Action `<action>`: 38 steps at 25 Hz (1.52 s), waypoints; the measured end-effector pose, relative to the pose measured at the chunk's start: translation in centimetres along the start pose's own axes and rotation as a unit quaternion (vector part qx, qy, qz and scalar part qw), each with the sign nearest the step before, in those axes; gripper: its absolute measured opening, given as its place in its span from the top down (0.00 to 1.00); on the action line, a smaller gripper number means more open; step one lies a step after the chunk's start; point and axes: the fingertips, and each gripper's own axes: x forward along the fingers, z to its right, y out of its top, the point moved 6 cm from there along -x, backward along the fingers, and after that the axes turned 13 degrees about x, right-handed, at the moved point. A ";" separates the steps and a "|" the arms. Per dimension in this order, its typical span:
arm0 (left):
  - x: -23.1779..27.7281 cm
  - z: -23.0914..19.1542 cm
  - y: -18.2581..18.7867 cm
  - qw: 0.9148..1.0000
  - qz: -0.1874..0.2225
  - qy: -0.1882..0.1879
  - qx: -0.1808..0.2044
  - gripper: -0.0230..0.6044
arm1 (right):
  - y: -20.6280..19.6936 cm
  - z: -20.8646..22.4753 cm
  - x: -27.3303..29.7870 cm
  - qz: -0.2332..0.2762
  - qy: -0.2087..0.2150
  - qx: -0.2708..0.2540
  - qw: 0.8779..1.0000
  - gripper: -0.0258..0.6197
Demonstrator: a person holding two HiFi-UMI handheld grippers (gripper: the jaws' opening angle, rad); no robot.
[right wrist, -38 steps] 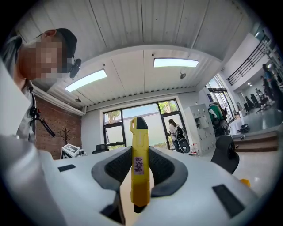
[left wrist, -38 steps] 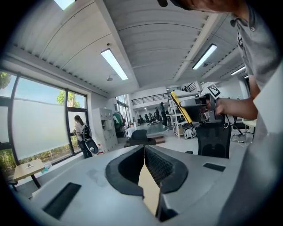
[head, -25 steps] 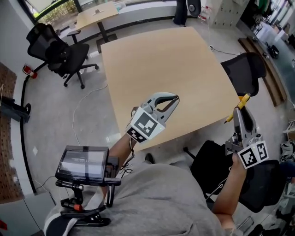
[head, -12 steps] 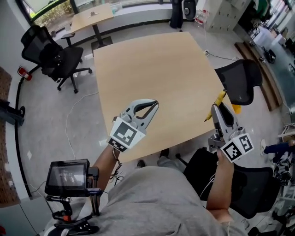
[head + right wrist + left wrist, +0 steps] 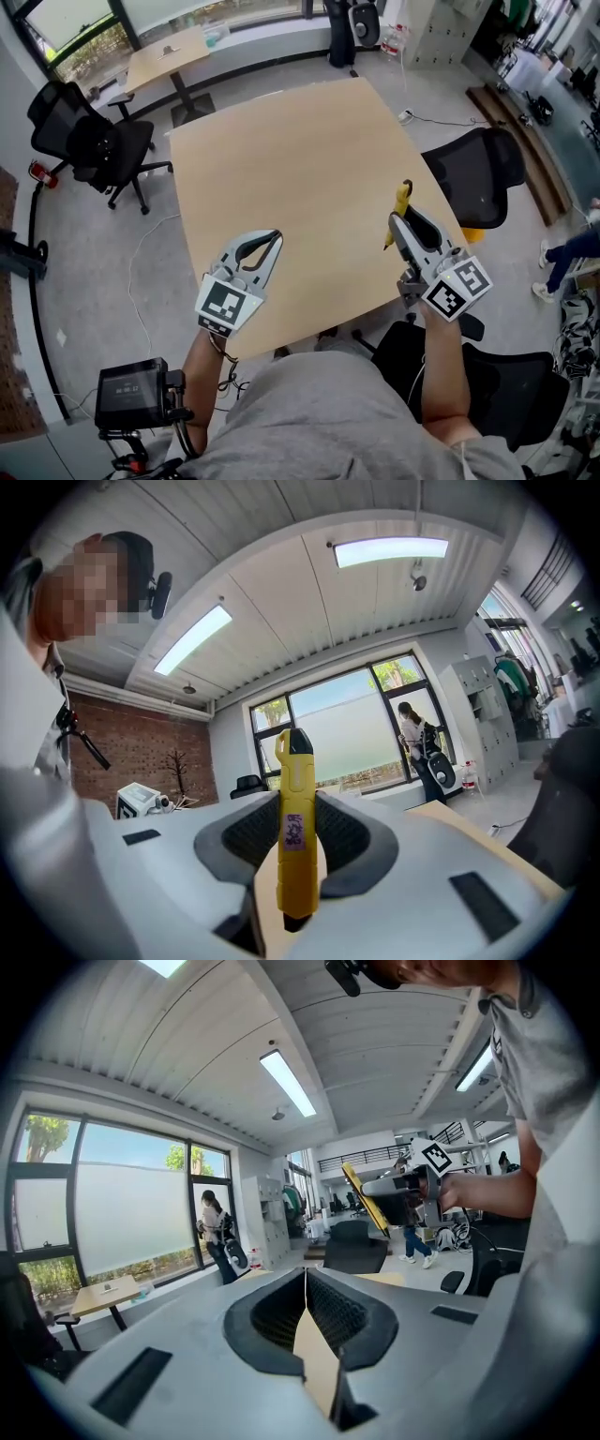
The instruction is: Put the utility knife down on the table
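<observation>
A yellow utility knife (image 5: 401,200) with a black tip stands up between the jaws of my right gripper (image 5: 405,222), which is shut on it over the right edge of the light wooden table (image 5: 291,159). In the right gripper view the knife (image 5: 293,825) sticks out upward past the right gripper (image 5: 296,829). My left gripper (image 5: 266,243) hangs above the table's front left part, shut with nothing in it. In the left gripper view its pads (image 5: 330,1309) meet, and the knife (image 5: 364,1201) shows far off in the other gripper.
A black office chair (image 5: 480,173) stands at the table's right edge, another (image 5: 86,141) off to the left. A second table (image 5: 171,53) sits at the back left. A screen on a stand (image 5: 131,391) is at the bottom left. A person (image 5: 574,248) walks at the far right.
Both grippers have come in over the table. The right one carried the knife from beyond the table's right edge to above it; the left moved lower left in the view.
</observation>
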 end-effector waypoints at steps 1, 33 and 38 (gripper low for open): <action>0.3 -0.2 -0.1 1.000 -0.003 0.004 -0.002 0.95 | 0.1 0.5 0.4 -0.003 0.004 0.001 1.000 0.77; -1.1 -3.9 -4.8 0.995 -0.052 0.072 -0.036 0.95 | 1.1 7.5 12.8 -0.052 0.033 -0.009 0.998 0.77; 1.6 -5.9 -5.7 0.992 -0.064 0.094 -0.048 0.95 | 0.7 11.3 16.5 -0.075 0.042 -0.002 0.996 0.78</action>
